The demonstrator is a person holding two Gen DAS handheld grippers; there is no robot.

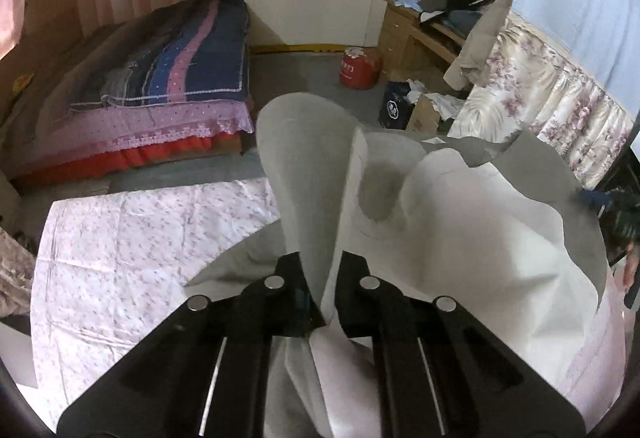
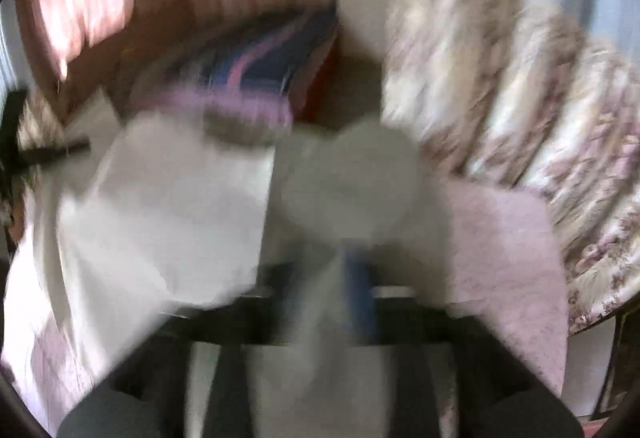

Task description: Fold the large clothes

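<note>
Left claw [image 1: 318,278]: shut tight on a pinched fold of the big, thin white cloth garment [image 1: 460,222], so one edge can be lifted for folding.
Garment: held up in the air, the rest draped over the pale pink flowered sheet [image 1: 120,238] on the bed.
Right claw [image 2: 340,278]: too blurred to be judged; white cloth is seen between its fingers.

Left gripper [image 1: 319,278]: angled downward, jaws pinched tight on white garment [image 1: 440,222].
Right gripper [image 2: 332,278]: blurred, jaws seemingly parted.
</note>
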